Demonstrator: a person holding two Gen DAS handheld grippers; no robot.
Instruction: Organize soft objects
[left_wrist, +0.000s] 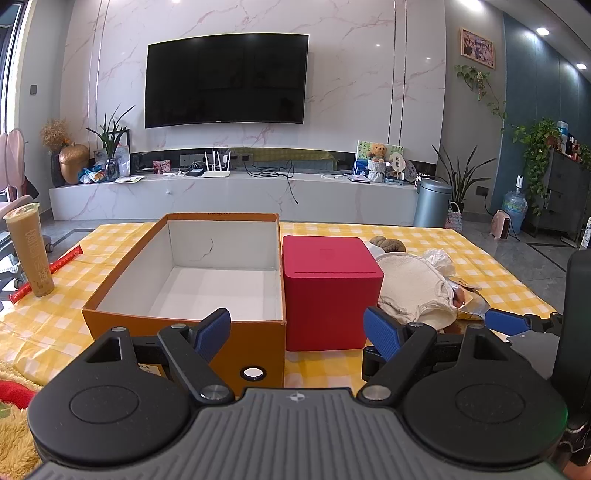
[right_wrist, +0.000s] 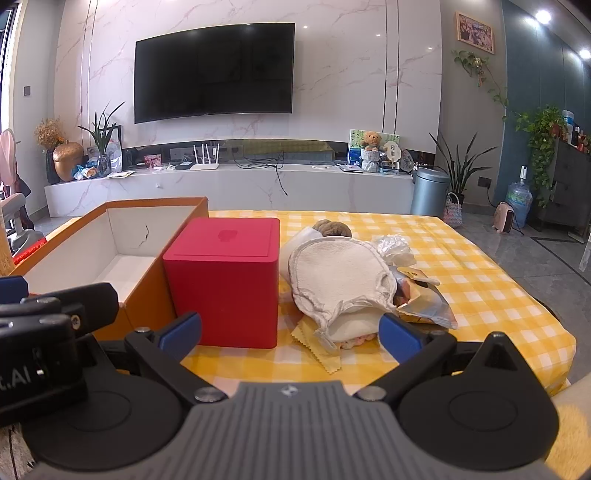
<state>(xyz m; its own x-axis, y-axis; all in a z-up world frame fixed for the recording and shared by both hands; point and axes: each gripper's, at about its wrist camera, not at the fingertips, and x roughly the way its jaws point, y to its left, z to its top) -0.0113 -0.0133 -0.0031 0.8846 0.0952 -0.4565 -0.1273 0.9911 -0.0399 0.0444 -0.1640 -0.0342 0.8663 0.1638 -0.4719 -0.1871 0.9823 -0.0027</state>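
Cream quilted cloth (right_wrist: 340, 273) crumpled atop soft pile beside red box (right_wrist: 225, 280); left gripper (left_wrist: 297, 332), right gripper (right_wrist: 290, 332) both agape, empty.

A heap of soft things lies right of centre in the right wrist view: a cream cloth mitt (right_wrist: 340, 277) with a stitched rim draped on top, a folded white cloth (right_wrist: 354, 325) under it, a brown fuzzy lump (right_wrist: 332, 227) behind. At left stands an orange box (right_wrist: 147, 295), open, white inside, nothing visible in it. A closed red box (right_wrist: 225, 284) sits between, touching the orange one.

Yellow checked table (right_wrist: 480, 295), orange box (left_wrist: 184, 325), red cube (right_wrist: 225, 291), cloth pile (right_wrist: 340, 280), drink cup (left_wrist: 29, 251)
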